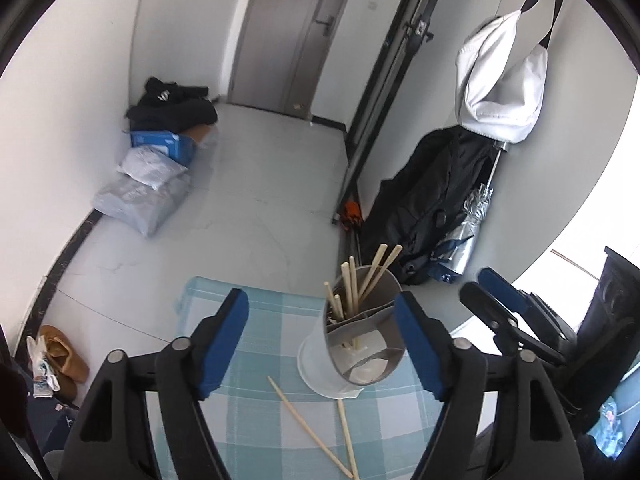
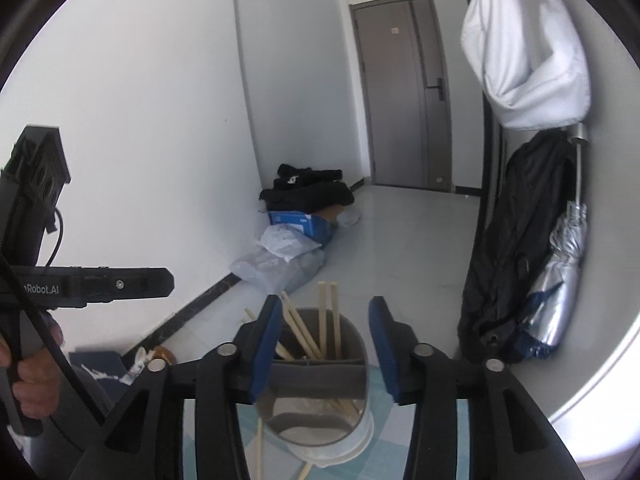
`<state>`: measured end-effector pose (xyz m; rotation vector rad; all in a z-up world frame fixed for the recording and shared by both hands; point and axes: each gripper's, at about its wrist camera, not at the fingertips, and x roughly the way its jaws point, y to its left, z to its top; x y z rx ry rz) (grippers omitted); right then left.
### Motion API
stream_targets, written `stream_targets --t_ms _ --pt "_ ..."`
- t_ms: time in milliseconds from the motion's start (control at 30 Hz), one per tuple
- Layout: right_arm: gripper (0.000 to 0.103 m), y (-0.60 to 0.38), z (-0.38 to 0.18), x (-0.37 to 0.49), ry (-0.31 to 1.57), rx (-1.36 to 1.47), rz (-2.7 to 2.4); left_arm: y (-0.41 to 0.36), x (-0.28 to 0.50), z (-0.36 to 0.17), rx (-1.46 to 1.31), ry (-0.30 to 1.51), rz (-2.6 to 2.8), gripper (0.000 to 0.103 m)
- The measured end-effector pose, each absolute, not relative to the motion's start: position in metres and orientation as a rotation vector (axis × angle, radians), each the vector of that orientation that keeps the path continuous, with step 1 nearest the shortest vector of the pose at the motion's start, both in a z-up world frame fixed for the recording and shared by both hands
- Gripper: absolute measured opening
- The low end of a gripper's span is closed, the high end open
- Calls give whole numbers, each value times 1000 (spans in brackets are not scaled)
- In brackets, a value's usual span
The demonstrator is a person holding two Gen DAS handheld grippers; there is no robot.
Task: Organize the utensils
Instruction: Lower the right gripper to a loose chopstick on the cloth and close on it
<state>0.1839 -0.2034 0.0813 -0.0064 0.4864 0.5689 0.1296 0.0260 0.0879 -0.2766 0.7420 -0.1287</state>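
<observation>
The checked cloth (image 1: 256,320) carries the grey utensil holder (image 1: 352,344), which stands upright with chopsticks (image 1: 352,284) pointing up and fanning outward. It stands between the released fingers of the left gripper (image 1: 320,344), nearer its right finger, and of the right gripper (image 2: 324,344); neither touches it. Two loose chopsticks (image 1: 312,428) lie flat on the cloth just before the holder, crossing at the near end.

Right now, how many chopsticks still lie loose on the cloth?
2, both on the cloth in front of the holder: one slanting left, one nearer upright. More may be hidden.
</observation>
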Motion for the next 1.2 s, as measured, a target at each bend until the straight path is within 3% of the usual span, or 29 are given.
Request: stream_targets --t_ms 167,567,733,1200 --pt "59 -205 87 158 461 8 555 31 111 87 -269 699 -81 83" --pt "73 -210 78 112 449 51 525 33 83 71 -243 618 16 98" --pt "80 -212 63 100 472 68 509 28 72 57 -232 597 30 99" --pt "84 -216 0 93 613 119 461 29 71 -10 -242 660 106 102"
